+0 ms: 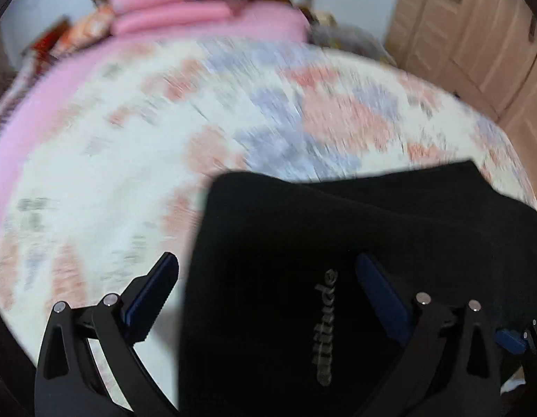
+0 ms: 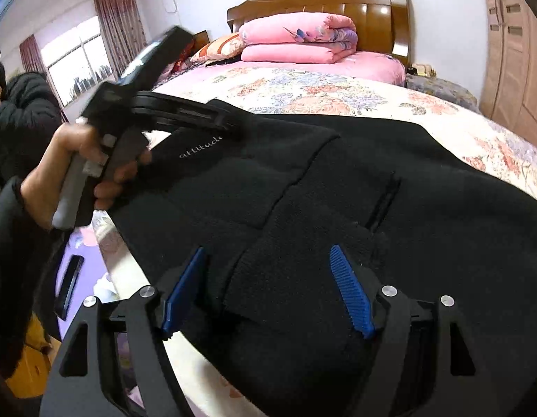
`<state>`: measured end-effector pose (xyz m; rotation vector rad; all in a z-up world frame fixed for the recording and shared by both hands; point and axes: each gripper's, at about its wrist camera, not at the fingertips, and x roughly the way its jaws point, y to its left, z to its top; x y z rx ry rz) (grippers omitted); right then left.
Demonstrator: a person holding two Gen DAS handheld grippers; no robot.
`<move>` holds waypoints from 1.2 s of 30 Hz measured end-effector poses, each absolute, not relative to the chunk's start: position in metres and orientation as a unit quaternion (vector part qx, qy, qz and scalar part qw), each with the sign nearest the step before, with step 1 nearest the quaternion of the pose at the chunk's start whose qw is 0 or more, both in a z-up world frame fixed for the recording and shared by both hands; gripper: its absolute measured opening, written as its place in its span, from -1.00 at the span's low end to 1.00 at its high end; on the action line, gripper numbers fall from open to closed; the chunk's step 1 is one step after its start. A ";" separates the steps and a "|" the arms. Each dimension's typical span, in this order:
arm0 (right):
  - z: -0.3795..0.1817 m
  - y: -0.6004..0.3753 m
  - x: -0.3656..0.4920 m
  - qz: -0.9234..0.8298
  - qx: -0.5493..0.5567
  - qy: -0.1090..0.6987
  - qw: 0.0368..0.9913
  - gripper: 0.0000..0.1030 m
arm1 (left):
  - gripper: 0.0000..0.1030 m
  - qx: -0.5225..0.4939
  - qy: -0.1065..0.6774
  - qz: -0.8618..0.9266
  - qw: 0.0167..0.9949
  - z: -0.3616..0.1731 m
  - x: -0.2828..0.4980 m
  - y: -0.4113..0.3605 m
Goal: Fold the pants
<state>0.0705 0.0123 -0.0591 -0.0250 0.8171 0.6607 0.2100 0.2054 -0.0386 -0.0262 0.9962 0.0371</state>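
The pants (image 2: 338, 208) cover the near part of the bed (image 2: 338, 93), up to its near edge. Beyond them the floral cover lies bare and open up to the folded pink quilt (image 2: 296, 41) and pillow (image 2: 219, 47) at the headboard (image 2: 320, 0). A wardrobe (image 2: 512, 52) walls the right side. The left gripper (image 2: 233, 121) and its hand (image 2: 77, 173) crowd the pants' left edge.

Black gripper (image 2: 268, 288) arms, silver screws, ribbed blue pads (image 2: 350, 292); dark sleeve (image 2: 7, 243).
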 end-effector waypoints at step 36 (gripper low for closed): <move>-0.091 -0.298 0.013 0.076 0.325 0.417 0.846 0.64 | 0.97 0.203 0.371 -0.141 0.895 -0.068 0.095 -0.075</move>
